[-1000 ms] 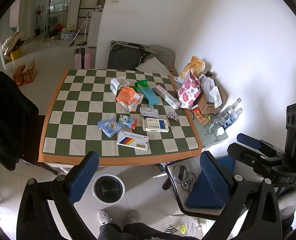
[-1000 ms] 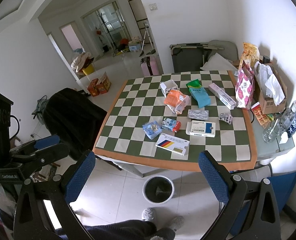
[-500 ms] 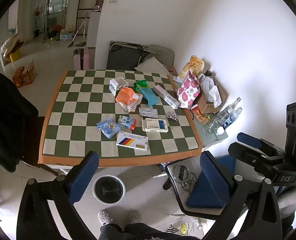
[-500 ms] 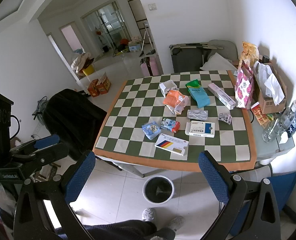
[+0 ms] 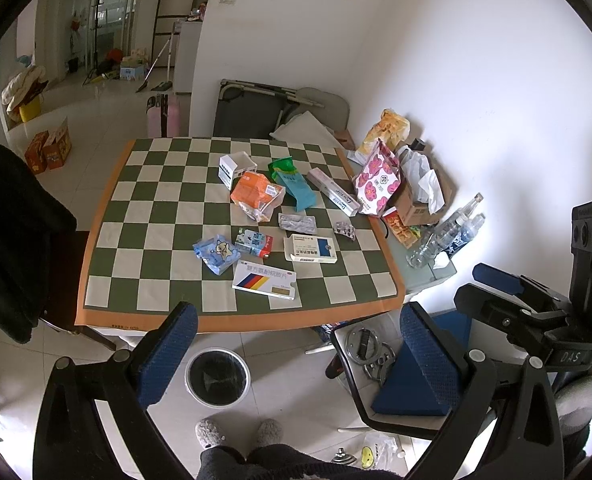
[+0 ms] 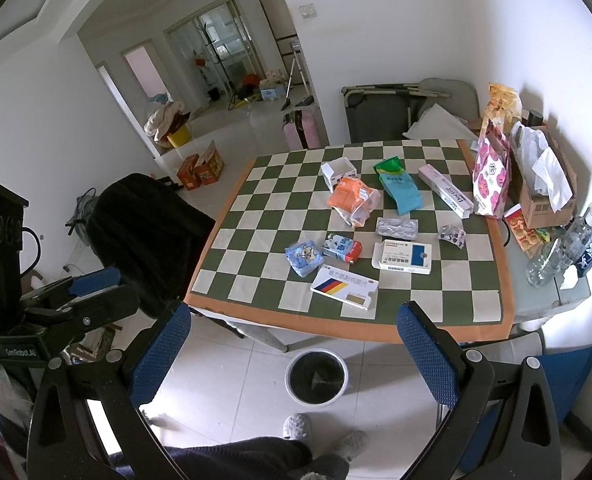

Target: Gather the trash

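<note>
Nearest, both tools are held back from the table, high over the floor, probably so the whole spread can be taken in before a first pick. The left gripper (image 5: 292,344) has its blue pads wide apart with nothing between them; the right gripper (image 6: 294,344) is just as wide and just as empty.

Below them, at 6 o'clock from the table (image 5: 335,314), a round bin (image 5: 218,376) stands on the tiles just off the near edge, a handy place for dropping things straight down. Its dark liner looks empty, though the bottom is hard to read.

On the checked cloth the trash lies loose toward 3 o'clock: a striped box (image 5: 264,280) closest, then a blue-patch box (image 5: 311,249), a blue wrapper (image 5: 214,253), a small carton (image 5: 254,242), a foil strip (image 5: 297,223), an orange bag (image 5: 257,194), a teal pouch (image 5: 296,188).

Farthest, at 2 o'clock, a brown cardboard box (image 5: 409,204) holds crumpled white plastic or paper, beside a flowered bag (image 5: 377,179).
</note>
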A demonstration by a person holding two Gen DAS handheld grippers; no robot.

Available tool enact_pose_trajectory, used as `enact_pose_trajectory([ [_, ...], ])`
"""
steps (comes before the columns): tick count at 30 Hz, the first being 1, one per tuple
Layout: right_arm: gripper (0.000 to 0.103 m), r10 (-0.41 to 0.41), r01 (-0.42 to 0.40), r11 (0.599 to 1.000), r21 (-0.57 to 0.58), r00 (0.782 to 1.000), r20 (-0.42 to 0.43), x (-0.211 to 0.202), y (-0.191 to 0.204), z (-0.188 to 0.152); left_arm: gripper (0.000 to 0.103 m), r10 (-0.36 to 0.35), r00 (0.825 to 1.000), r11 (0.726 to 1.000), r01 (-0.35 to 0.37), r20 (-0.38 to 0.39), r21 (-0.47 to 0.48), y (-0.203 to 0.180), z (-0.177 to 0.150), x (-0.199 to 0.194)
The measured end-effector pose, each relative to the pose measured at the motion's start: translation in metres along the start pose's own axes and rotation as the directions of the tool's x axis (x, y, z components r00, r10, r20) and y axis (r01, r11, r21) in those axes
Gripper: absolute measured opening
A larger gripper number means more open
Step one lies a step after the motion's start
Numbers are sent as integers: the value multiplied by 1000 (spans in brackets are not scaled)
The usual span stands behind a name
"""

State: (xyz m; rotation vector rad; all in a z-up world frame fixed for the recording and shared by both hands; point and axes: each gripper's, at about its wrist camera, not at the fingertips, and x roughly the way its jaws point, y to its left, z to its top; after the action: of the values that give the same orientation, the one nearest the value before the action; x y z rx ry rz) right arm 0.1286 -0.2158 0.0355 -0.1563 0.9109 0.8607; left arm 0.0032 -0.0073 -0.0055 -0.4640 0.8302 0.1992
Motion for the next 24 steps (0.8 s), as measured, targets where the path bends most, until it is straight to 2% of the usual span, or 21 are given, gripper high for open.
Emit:
enact_pose_trajectory([
  [24, 103, 1, -1, 1000, 3, 1000, -7, 12, 6, 2, 103, 0, 1000, 1000, 0, -5, 2, -1, -1, 2],
])
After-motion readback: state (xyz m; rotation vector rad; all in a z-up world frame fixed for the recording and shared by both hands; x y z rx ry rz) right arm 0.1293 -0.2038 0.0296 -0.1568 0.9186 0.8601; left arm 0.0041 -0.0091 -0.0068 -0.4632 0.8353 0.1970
